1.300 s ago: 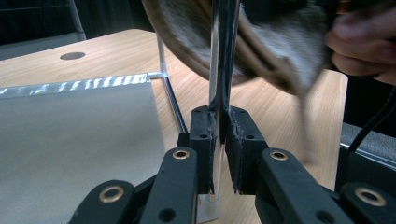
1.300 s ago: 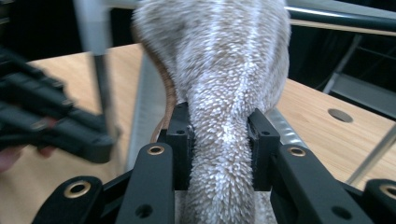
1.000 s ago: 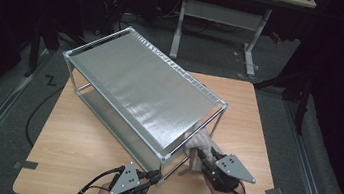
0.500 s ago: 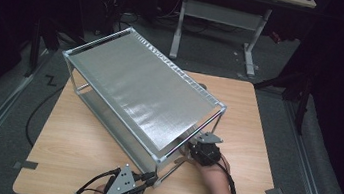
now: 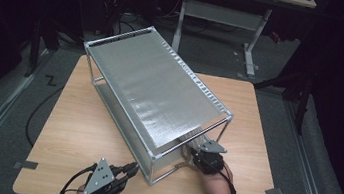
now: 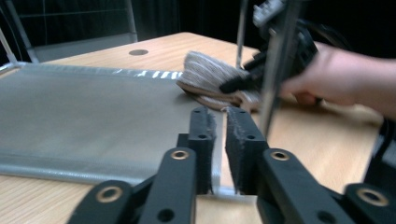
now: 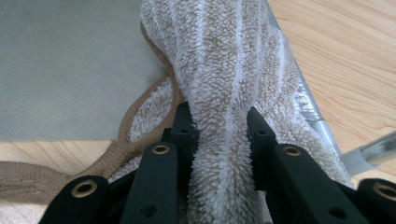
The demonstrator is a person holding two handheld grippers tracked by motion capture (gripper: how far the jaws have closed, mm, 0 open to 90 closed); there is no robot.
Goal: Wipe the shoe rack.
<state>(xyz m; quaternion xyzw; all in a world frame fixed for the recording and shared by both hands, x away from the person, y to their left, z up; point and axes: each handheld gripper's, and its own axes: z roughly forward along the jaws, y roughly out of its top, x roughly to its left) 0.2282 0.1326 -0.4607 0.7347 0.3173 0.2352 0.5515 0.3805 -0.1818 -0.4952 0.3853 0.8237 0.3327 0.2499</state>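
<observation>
A wooden table [image 5: 80,130] takes up the middle of the high view, with a round hole [image 6: 138,52] in its top seen from the left gripper view. Grey tape marks [image 5: 26,164] sit at its 7 and 4 o'clock corners. At 12 o'clock, on the dark floor, stands a white desk frame [image 5: 221,15]. A black cable [image 5: 39,110] loops at 9 o'clock.

Fluffy, looped terry towel [image 7: 233,70], beige with white stripes; matt grey woven shelf fabric [image 5: 156,90]; shiny metal rack frame [image 5: 152,167]; smooth pale wood worktop [image 5: 80,130].
</observation>
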